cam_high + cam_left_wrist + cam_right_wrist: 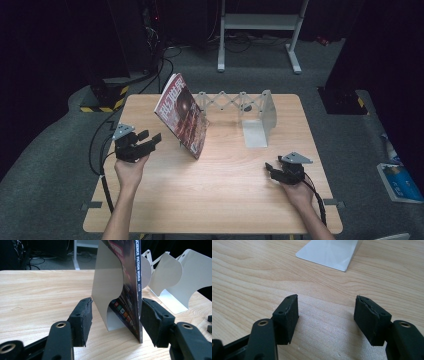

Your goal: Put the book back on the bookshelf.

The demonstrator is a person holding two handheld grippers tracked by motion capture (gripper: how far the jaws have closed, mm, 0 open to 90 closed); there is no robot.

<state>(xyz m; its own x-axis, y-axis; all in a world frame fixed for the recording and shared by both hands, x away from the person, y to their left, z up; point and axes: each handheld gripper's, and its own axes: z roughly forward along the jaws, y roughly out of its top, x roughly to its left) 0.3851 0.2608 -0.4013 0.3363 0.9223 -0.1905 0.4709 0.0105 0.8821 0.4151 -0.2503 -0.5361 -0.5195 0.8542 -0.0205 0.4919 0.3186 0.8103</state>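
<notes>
Even overhead light brightens the table (225,190) against dark surroundings, with soft shadows and slightly soft pictures.

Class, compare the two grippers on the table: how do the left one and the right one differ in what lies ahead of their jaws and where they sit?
The left gripper points at the upright magazine and its grey bookend plate; the right gripper points at bare wooden table short of a bookend base. In the high view the left sits farther up the table than the right. Both stand open, holding nothing.
</notes>
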